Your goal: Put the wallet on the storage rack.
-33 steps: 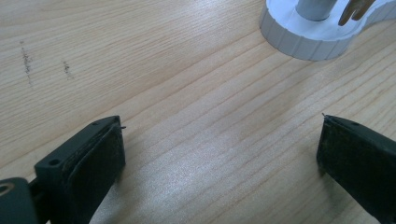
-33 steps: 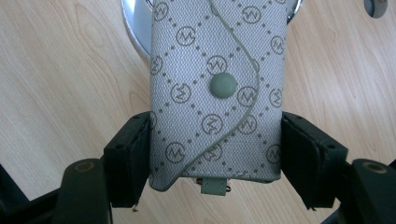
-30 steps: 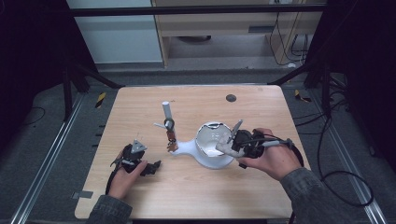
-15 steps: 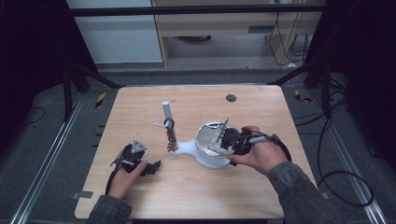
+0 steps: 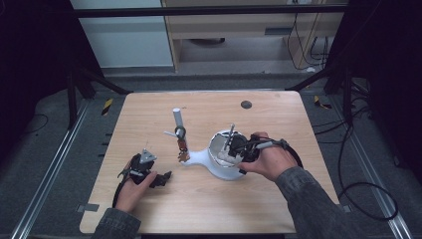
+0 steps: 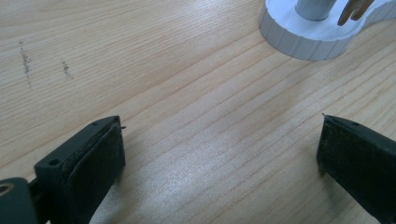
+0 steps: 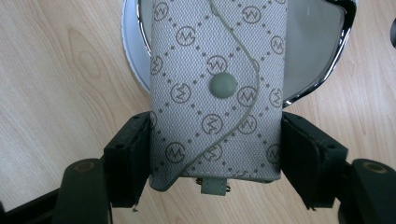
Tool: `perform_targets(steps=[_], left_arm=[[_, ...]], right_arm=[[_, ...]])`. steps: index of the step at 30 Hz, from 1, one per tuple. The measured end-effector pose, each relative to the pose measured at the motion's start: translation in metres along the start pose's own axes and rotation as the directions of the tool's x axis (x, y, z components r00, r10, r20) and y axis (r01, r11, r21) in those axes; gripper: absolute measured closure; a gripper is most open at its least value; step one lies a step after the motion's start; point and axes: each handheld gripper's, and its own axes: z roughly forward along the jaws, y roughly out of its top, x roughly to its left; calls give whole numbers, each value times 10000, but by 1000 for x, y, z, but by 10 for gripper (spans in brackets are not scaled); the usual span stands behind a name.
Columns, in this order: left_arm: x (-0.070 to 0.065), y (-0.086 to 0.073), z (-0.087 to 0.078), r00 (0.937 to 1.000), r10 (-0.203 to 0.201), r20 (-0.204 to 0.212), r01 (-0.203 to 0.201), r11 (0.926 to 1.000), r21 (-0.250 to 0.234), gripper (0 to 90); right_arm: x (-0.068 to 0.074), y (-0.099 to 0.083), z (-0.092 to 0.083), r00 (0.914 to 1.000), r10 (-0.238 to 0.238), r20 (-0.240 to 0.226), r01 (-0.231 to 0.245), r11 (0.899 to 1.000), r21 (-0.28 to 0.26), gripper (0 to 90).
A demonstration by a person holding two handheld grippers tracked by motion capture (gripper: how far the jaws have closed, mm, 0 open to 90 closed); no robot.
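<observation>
On the table [image 5: 149, 119], right of centre, sits the white stand [image 5: 214, 164]; over its dish I hold my right gripper [image 5: 233, 148], jaws clenched on the key pouch [image 7: 217, 88]. I judge placing is underway: next, lower and release. Near left, left gripper [image 5: 158, 178] rests, jaws released, empty

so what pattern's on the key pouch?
Grey key pouch, dotted diamond grid, circled monograms; right gripper view.

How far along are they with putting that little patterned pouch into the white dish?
Picked up: the right hand-held gripper is clamped on the pouch. In hand: the pouch hangs over the white dish. Left: lowering and letting go. The left hand-held gripper waits open above the table.
</observation>
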Motion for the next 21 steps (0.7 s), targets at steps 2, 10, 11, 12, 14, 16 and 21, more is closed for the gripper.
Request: perform_targets(steps=[2, 10, 11, 12, 14, 16, 21], left_arm=[[0, 0, 0, 10000, 2, 4, -2, 10000, 2, 4], [0, 0, 0, 10000, 10, 15, -10, 10000, 4, 3], [0, 0, 0, 10000, 17, 15, -17, 10000, 3, 3], [0, 0, 0, 10000, 18, 18, -18, 10000, 1, 3], [0, 0, 0, 10000, 18, 23, -18, 10000, 1, 2], [0, 0, 0, 10000, 26, 25, -26, 10000, 1, 2], [0, 0, 0, 10000, 29, 30, -29, 10000, 4, 2]], right_arm=[[0, 2, 1, 10000, -41, 23, 41, 10000, 75, 305], [-1, 9, 6, 9999, -110, -22, 110, 9995, 290, 306], [-1, 9, 6, 9999, -110, -22, 110, 9995, 290, 306], [-1, 10, 7, 9998, -177, -52, 178, 9995, 248, 306], [-1, 12, 8, 9997, -228, -54, 230, 9993, 311, 306], [-1, 14, 9, 9998, -208, -67, 210, 9992, 342, 305], [-1, 17, 12, 9997, -209, -80, 212, 9988, 444, 305]])
